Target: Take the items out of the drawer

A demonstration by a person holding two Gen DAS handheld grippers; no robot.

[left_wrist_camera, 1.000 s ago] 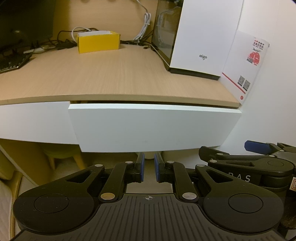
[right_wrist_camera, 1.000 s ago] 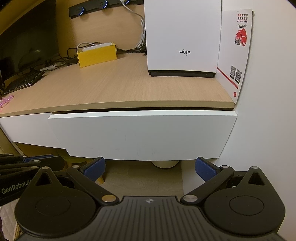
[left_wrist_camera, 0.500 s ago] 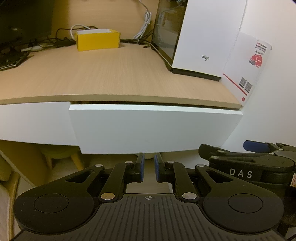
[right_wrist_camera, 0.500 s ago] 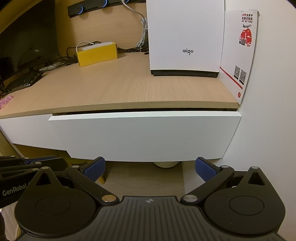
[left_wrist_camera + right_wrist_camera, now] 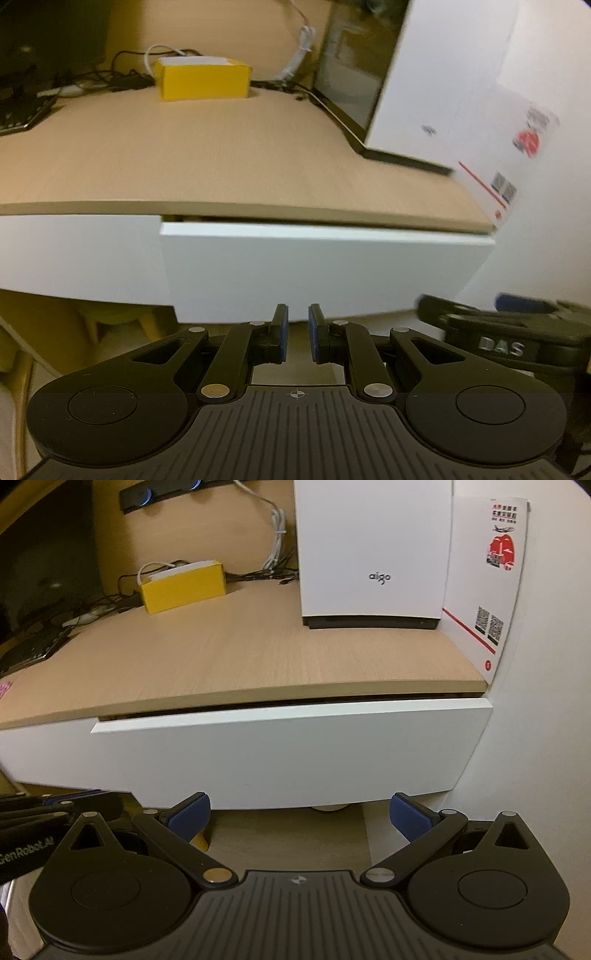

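A white drawer front point(image 5: 325, 269) sits just under the wooden desk top point(image 5: 207, 162), pulled out a little so its top edge shows. Its inside is hidden. My left gripper point(image 5: 295, 321) is low in front of the drawer's bottom edge, its blue pads almost together with nothing between them. In the right wrist view the same drawer point(image 5: 288, 753) fills the middle. My right gripper point(image 5: 299, 812) stands wide open below its lower edge, holding nothing. The right gripper point(image 5: 517, 325) shows at the right of the left wrist view, and the left gripper point(image 5: 55, 805) at the left of the right wrist view.
On the desk stand a yellow box point(image 5: 184, 587), a white computer case point(image 5: 373, 550), cables and a dark keyboard point(image 5: 29, 650). A printed leaflet point(image 5: 487, 583) hangs on the white wall at the right. A fixed white panel point(image 5: 74, 251) lies left of the drawer.
Both grippers have moved a little closer to the drawer and slightly up, so its top edge shows more. The drawer stays slightly ajar. Neither gripper's fingers have changed.
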